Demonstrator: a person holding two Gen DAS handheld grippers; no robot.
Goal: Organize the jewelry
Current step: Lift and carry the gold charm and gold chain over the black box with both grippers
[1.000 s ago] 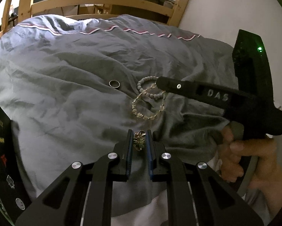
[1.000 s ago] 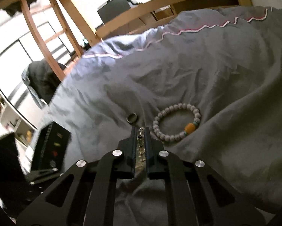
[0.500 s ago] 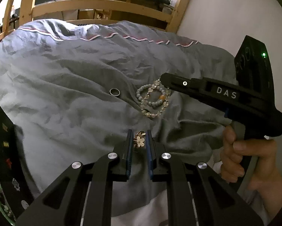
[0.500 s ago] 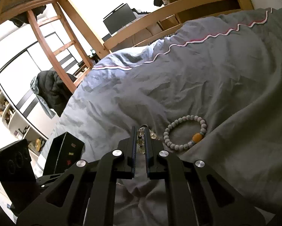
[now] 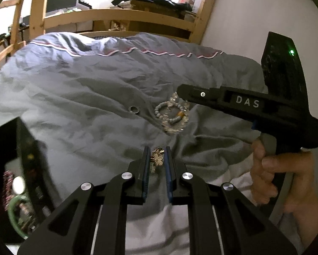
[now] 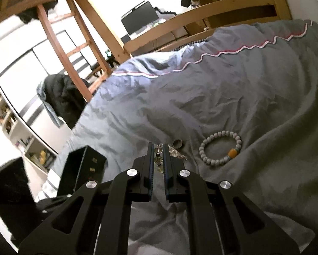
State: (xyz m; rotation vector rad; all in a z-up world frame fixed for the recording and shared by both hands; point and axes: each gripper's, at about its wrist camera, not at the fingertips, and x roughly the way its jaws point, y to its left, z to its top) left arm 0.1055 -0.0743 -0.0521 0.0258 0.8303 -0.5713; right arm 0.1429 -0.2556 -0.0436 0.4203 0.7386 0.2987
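Left hand-held gripper pinches a gold flower brooch; right hand-held gripper clamps a clear-bead bracelet.

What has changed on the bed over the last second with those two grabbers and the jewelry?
Both grippers have risen. The right gripper has lifted the clear crystal bracelet off the duvet; it now dangles. The left gripper keeps its clamp on the gold flower piece. The grey bead bracelet and the ring have not moved.
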